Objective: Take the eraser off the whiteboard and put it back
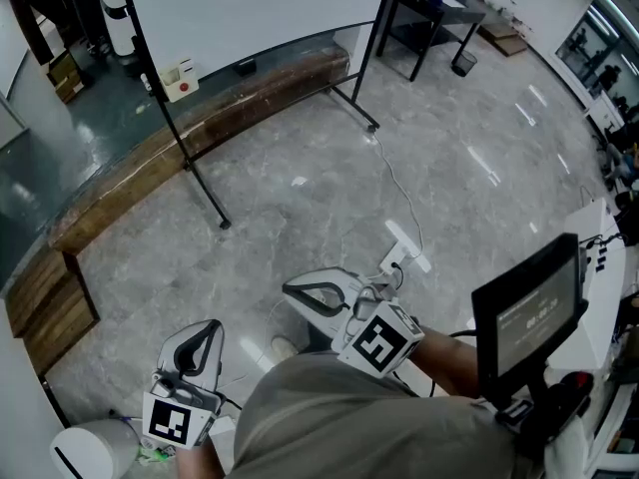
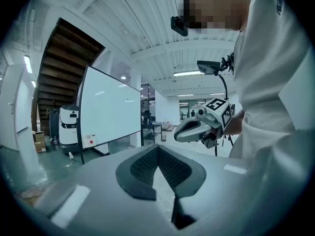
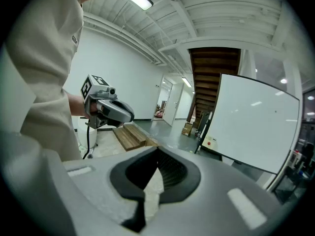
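Standing well back from the whiteboard (image 1: 250,8), the person holds both hands low and close to the body. That fits a task not yet begun, since nothing on the board can be reached from this spot. The left gripper (image 2: 158,156) is clenched, its dark ribbed pads meeting at the tip with nothing between them. The right gripper (image 3: 157,156) is closed tight in the same way and carries nothing. Each points roughly toward the board across the open floor (image 1: 329,168), and closed jaws are a sensible way to carry them when there is nothing to grasp. The eraser (image 1: 181,79), which I take the small white block with a red spot to be, sits on the board's face at its lower corner. It is just beside the black post of the stand (image 1: 195,173) and well apart from both grippers. It probably clings there by a magnet, and a low corner keeps it off the writing area yet easy to find. A small dark thing (image 1: 245,66) sits farther along the same lower edge, too small to identify. Getting to the eraser likely means walking forward past the white cable (image 1: 399,188) on the floor. It also means watching the stand's splayed foot and the long wooden step (image 1: 130,173) under the board. One gripper must open before it closes across the block.
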Motion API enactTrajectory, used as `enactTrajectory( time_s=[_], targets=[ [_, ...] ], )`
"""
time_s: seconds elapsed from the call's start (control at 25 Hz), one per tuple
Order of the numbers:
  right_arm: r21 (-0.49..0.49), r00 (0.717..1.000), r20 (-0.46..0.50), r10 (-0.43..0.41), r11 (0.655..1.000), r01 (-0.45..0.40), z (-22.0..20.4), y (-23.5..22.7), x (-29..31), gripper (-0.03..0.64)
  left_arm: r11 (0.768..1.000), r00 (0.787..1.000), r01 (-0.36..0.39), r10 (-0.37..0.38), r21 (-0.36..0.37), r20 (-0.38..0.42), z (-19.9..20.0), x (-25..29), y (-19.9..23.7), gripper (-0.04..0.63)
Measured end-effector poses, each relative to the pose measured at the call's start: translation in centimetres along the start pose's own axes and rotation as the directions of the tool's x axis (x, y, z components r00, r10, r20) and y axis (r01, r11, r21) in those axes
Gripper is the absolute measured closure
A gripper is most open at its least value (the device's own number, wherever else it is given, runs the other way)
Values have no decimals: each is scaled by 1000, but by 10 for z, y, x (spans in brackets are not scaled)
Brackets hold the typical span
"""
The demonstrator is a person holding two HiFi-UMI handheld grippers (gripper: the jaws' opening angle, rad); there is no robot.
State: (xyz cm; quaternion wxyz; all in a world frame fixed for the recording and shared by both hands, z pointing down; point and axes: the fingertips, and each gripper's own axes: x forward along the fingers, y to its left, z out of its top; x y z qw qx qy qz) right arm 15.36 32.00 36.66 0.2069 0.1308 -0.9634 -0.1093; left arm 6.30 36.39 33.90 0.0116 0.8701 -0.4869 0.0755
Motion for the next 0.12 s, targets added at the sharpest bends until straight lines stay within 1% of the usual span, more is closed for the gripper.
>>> enactTrajectory(
  time_s=[0.12],
  targets=[
    [0,1000,-4,5,1000,-5,0,0,3,614,1000,1000,-9,9,-4,-2,-3,-1,3,591]
  ],
)
